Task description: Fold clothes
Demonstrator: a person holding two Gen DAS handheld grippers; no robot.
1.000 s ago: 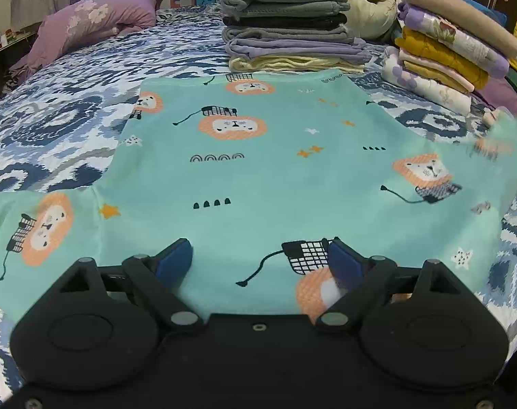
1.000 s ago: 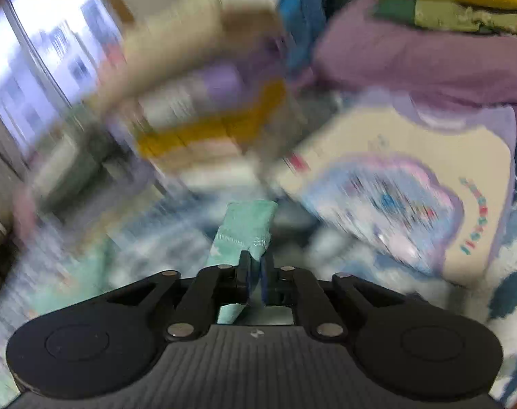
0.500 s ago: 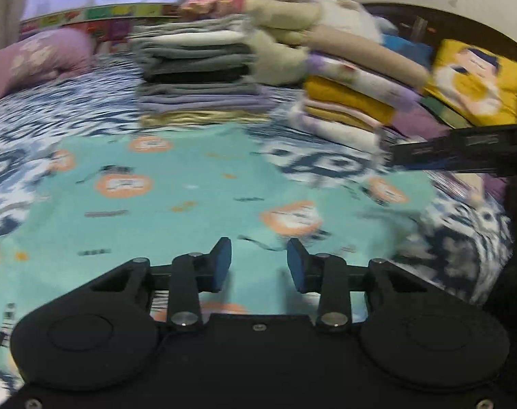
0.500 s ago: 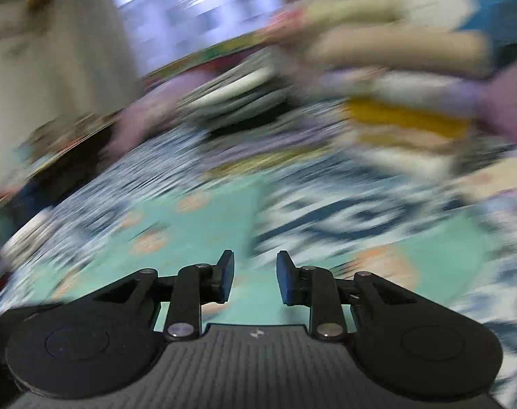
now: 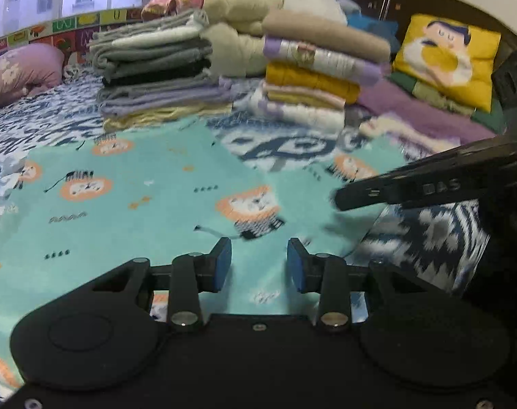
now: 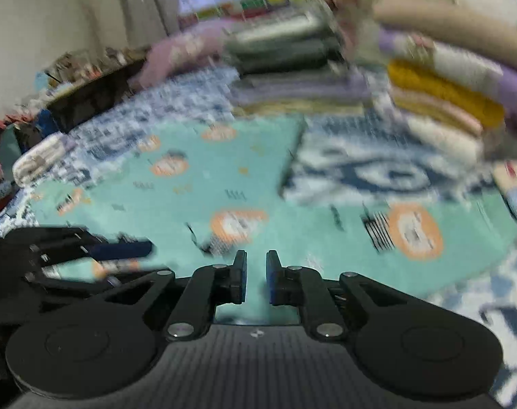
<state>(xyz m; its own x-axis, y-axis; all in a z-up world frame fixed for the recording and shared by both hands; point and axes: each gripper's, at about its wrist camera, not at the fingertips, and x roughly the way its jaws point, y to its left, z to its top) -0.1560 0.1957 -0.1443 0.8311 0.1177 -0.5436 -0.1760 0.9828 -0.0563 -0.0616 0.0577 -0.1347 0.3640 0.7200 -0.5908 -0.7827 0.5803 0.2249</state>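
A teal lion-print garment (image 5: 156, 211) lies spread flat on the blue-and-white bedsheet (image 5: 285, 143). My left gripper (image 5: 258, 262) hovers low over its near part, its jaws partly apart with only the cloth below showing in the gap. The right gripper's black body (image 5: 395, 191) reaches in from the right over the garment's right edge. In the blurred right wrist view my right gripper (image 6: 256, 279) hangs over the same garment (image 6: 292, 231). Its jaws are closing to a narrow gap with nothing between them. A blue left fingertip (image 6: 122, 250) shows at the left.
Two stacks of folded clothes (image 5: 156, 68) (image 5: 309, 81) stand on the bed just behind the garment. A purple pillow (image 5: 19, 71) lies at the far left and a yellow cushion (image 5: 446, 58) at the back right. Bare bedsheet (image 6: 378, 170) fills the garment's notch.
My left jaws have narrowed from wide apart, and its view swung right. The right gripper let go of the teal fold it pinched, turned toward the garment, and its jaws drew closer.
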